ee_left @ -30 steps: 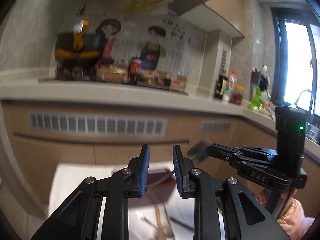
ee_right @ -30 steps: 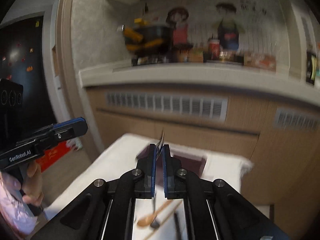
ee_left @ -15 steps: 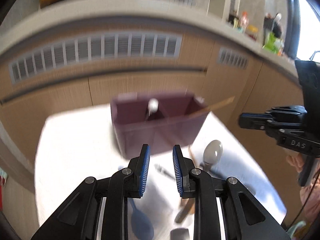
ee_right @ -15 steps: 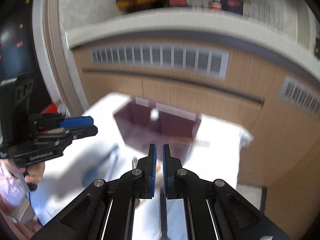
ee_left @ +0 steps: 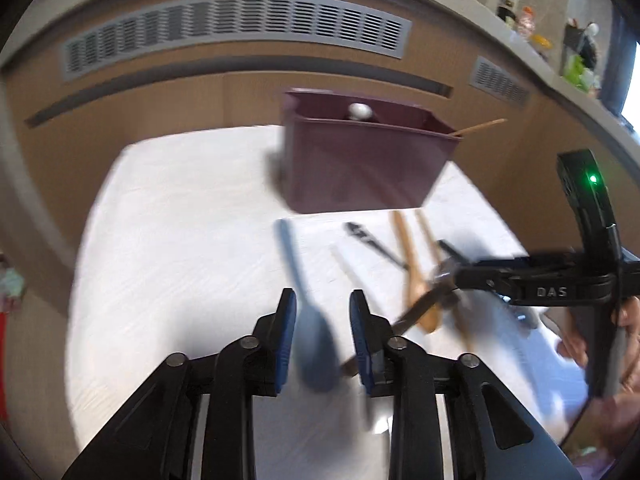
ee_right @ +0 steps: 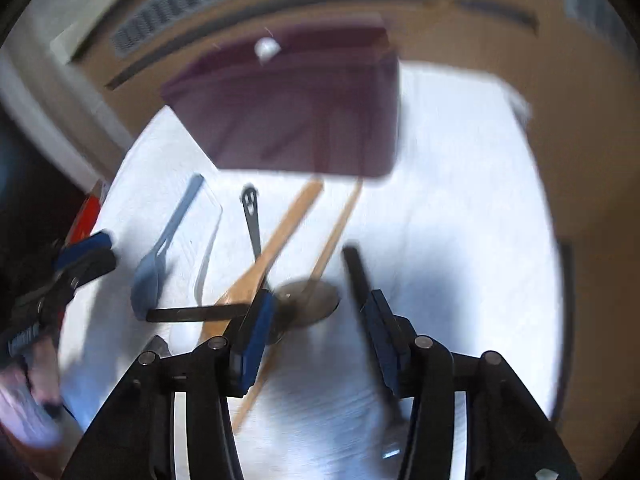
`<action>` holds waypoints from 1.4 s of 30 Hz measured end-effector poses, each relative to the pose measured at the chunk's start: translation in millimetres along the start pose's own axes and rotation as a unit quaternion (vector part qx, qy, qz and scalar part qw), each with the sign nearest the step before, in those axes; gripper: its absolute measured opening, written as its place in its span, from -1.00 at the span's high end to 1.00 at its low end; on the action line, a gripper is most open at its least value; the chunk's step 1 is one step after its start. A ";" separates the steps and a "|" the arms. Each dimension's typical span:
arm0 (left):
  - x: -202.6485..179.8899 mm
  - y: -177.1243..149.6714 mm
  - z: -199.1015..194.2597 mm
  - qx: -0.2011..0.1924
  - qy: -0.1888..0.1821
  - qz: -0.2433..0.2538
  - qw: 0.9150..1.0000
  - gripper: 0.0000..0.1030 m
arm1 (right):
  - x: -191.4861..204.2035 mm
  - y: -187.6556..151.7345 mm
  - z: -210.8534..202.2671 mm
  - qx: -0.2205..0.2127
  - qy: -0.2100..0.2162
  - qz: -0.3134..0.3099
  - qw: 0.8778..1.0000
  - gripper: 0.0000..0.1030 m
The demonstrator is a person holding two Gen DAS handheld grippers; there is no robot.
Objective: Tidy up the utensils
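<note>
The left claw (ee_left: 322, 312) hangs spread over the bowl of a blue spoon (ee_left: 316, 354), not pinching it. The right claw (ee_right: 318, 314) is spread wide above a metal ladle (ee_right: 308, 298) (blurred). On the white cloth (ee_left: 180, 220) in front of the purple bin (ee_left: 360, 164) lie the blue spoon, a wooden spoon (ee_right: 260, 268), a wooden stick (ee_right: 336, 228) and a dark slotted utensil (ee_right: 251, 216). A white-tipped utensil (ee_left: 359, 111) stands in the bin.

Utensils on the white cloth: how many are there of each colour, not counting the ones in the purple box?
Blue spoon: 1
Wooden utensils: 2
Black-handled utensils: 3
Total: 6, though the blur may hide another.
</note>
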State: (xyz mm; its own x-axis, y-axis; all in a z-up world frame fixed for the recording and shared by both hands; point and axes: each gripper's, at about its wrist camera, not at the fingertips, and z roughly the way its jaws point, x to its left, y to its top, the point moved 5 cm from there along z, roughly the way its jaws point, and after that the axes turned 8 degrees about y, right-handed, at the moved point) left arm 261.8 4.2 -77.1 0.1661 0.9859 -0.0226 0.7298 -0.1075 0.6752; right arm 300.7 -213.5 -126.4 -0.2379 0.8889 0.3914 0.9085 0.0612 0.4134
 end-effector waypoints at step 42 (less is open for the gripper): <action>-39.8 -43.5 -3.3 0.004 0.008 0.014 1.000 0.35 | -8.5 -22.4 -20.4 -0.100 -0.081 0.016 0.992 -0.53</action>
State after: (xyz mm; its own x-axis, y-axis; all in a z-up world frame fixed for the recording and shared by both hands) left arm 221.3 -29.9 -103.1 0.1754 0.9845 0.0080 0.7300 -0.1355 0.6698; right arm 275.4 -231.7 -122.3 -0.1369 0.9510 0.2772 0.8252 -0.0453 0.5630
